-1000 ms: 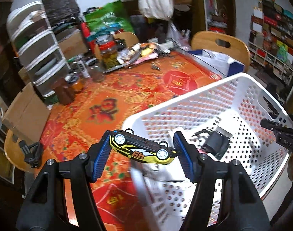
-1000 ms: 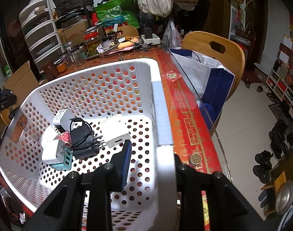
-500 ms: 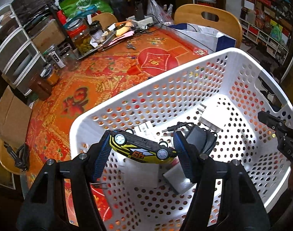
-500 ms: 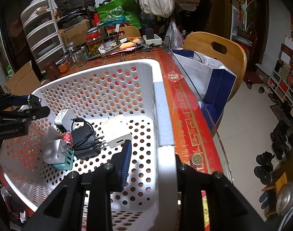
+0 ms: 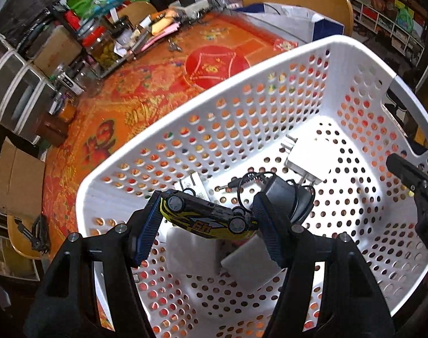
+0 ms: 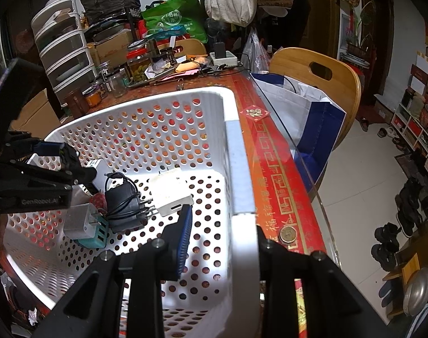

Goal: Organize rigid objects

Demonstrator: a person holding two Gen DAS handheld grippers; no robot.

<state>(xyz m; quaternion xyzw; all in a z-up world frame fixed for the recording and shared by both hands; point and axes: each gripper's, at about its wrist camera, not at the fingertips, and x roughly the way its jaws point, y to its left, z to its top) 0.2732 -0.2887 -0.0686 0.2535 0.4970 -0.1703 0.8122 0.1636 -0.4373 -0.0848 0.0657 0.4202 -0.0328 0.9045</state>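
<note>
A yellow and black toy car [image 5: 205,219] is clamped lengthwise between the blue pads of my left gripper [image 5: 206,225]. It hangs inside the white perforated basket [image 5: 351,46], just above the chargers on its floor. These are a black adapter with a coiled cord [image 5: 281,197], a white plug block [image 5: 309,157] and a white charger [image 5: 191,253]. In the right wrist view my right gripper [image 6: 222,236] is shut on the basket's right rim [image 6: 236,169], one pad inside and one outside. The left gripper [image 6: 73,166] shows there at the basket's left side.
The basket stands on a red and orange tablecloth [image 5: 146,90]. Jars and papers [image 6: 140,67] crowd the table's far end beside plastic drawers [image 6: 62,45]. A wooden chair with a white and blue bag [image 6: 312,107] stands to the right. A coin [image 6: 288,235] lies near the table's glass edge.
My left gripper carried the toy car from above the tablecloth over the basket's rim and down into the basket. The right gripper and the basket stayed put.
</note>
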